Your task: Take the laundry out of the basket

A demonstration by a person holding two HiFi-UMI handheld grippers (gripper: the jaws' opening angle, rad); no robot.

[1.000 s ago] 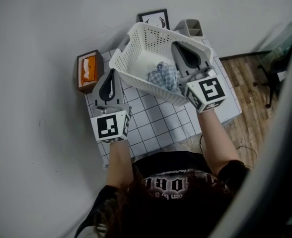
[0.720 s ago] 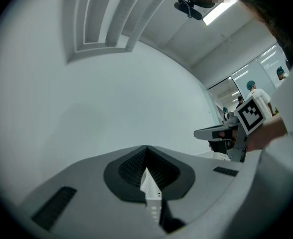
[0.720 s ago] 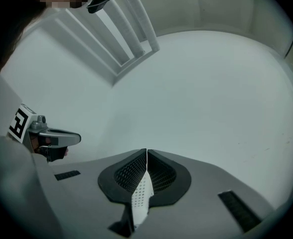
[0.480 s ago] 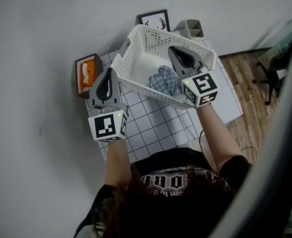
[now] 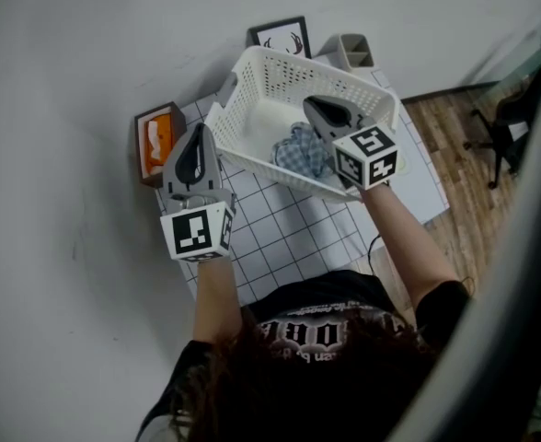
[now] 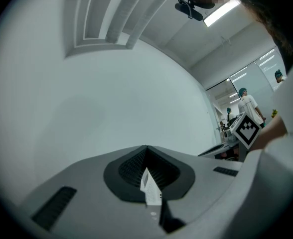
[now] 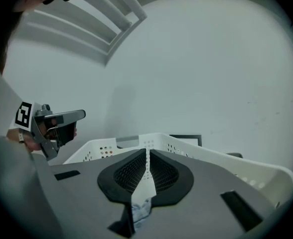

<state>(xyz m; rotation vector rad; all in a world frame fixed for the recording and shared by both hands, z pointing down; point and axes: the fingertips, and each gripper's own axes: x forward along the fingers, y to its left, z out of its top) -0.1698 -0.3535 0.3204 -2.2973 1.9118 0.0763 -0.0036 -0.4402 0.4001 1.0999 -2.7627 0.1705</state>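
The blue-and-white checked cloth point(image 5: 298, 150) lies bunched on the floor of the white perforated plastic basket point(image 5: 252, 159), which sits on the grid-patterned counter point(image 5: 280, 238). The right tongs point(image 5: 312, 106) are inside the basket, just above the cloth and pressed together. In the right gripper view the cloth point(image 7: 139, 210) shows only low in the slit behind the tips point(image 7: 147, 156), so nothing seems to be caught between them. The left tongs point(image 5: 197, 132) are also pressed together, just beside the basket's left corner. A thin white sliver point(image 6: 149, 185) shows in their slit, and I cannot tell what it is or whether it is pinched.

The main risk is that the right tongs meet the cloth while closed. They would then only press it flat or shove it along the floor instead of taking hold. If they spread too close to the wall, a tip could snag in the holes of the basket point(image 7: 211, 156). A shallow bite on a single fold would probably slip out on the way up, and the cloth would fall back in.

The basket looks light, and I cannot say the left tongs are steadying it. A snagged cloth could therefore drag or tip the basket. The orange tissue box point(image 5: 155, 136), the framed picture point(image 5: 280, 35) and the grey holder point(image 5: 351, 52) all stand near enough to get knocked
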